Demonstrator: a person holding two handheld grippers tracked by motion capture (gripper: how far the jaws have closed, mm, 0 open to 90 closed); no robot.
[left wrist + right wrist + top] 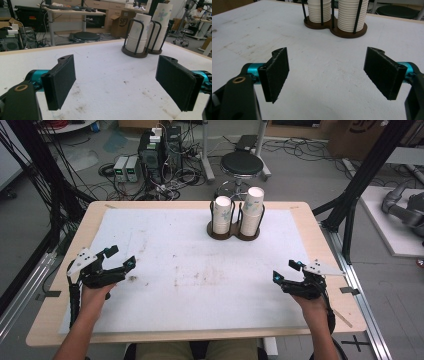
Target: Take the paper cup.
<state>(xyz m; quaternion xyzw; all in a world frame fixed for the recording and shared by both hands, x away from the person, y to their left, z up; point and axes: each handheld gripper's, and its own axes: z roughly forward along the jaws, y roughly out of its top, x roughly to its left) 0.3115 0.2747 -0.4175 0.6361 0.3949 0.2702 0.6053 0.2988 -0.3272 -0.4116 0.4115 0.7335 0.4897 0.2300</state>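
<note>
Wooden table point(320, 237) with pale rim, covered almost edge to edge by a white foam mat point(175, 250) — stained with dark smudges around the middle and toward the left edge. Seen from above, reaching from the near edge at the bottom to the far edge by the stool.

At the middle of the far edge, standing on the mat: a dark brown two-ring cup holder point(234, 234) with black wire uprights, carrying two stacks of white paper cups point(222, 215), upside down. Right stack point(252, 210) taller than the left. Both stacks upright, side by side, inside their own rings. Seen also in the left gripper view point(136, 33) ahead and to the right, and in the right gripper view point(320, 11) straight ahead at the top.

Near the left edge, toward the near left corner: left gripper point(122, 257), held in a hand point(95, 295), black with teal joints and a grey three-cornered plate on top. Jaws spread wide apart, nothing between them — bare mat showing in the gap in the left gripper view point(115, 80).

Near the right edge, toward the near right corner: right gripper point(285, 270), held in the other hand point(312, 302), same build. Jaws likewise wide apart and empty in the right gripper view point(325, 72).

Both grippers well apart from each other and from the cup holder.
</note>
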